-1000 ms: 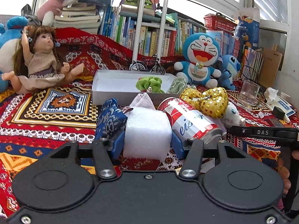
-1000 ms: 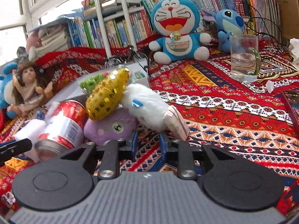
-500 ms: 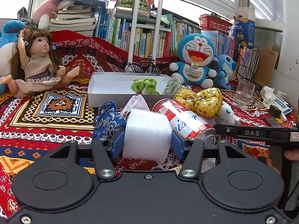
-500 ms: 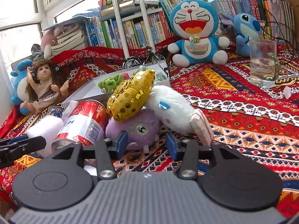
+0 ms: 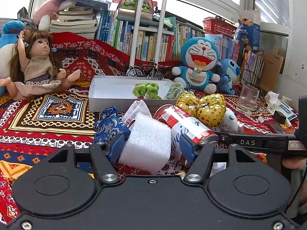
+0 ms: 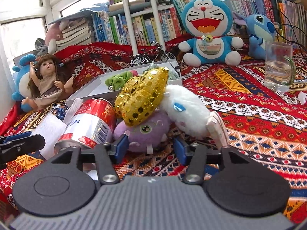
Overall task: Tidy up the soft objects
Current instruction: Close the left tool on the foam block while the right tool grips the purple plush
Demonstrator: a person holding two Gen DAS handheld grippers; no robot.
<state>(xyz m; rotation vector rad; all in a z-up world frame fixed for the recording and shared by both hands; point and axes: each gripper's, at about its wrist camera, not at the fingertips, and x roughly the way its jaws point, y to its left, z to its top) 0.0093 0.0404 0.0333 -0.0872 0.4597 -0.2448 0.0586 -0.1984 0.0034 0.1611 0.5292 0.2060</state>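
While spread around the white towel roll (image 5: 146, 140), left gripper (image 5: 151, 149) not yet pinching: close squarely, lift clear of can (image 5: 184, 126), carry to white box (image 5: 107, 95). Right gripper (image 6: 150, 147) spread before purple plush (image 6: 143, 132).

You see a white foam block (image 5: 146, 143), red-and-white can (image 5: 184, 123), gold-sequinned plush (image 6: 143, 95), lilac plush (image 6: 145, 132), blue floral pouch (image 5: 109, 124) (white motifs), red geometric-patterned cloth (image 6: 249, 103).
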